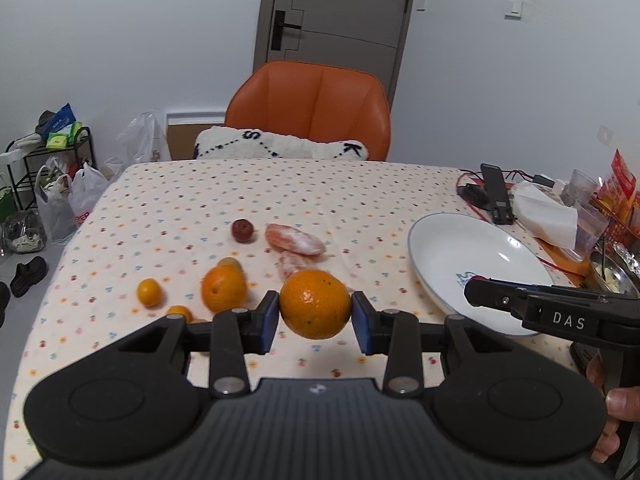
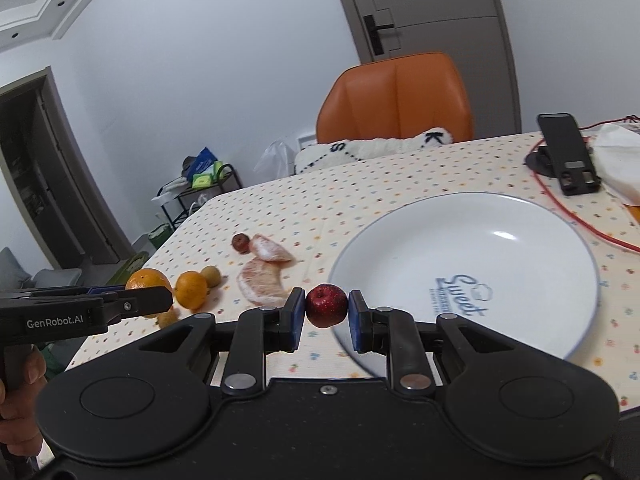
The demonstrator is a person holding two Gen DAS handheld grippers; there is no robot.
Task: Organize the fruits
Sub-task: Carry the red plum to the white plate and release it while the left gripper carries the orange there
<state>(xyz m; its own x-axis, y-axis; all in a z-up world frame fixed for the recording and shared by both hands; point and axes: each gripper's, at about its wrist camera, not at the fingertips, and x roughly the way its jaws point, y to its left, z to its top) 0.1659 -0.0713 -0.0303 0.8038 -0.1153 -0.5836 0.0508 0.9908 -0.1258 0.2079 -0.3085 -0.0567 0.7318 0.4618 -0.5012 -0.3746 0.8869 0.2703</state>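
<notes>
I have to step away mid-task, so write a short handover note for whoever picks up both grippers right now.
Left gripper: shut on a large orange, lifted off the cloth.
Right gripper: shut on a small red fruit, at the near rim of the plate.
Done: nothing is on the plate yet.
Left on the tablecloth: a second orange, three small yellow-orange fruits, another red fruit, two peeled citrus pieces.
Next, likely: set both held fruits on the plate, then fetch the rest.

Both wrist views look forward along their fingers, low over the tabletop (image 1: 280,184); both share the plate (image 2: 520,216) and chair (image 1: 308,108).
</notes>
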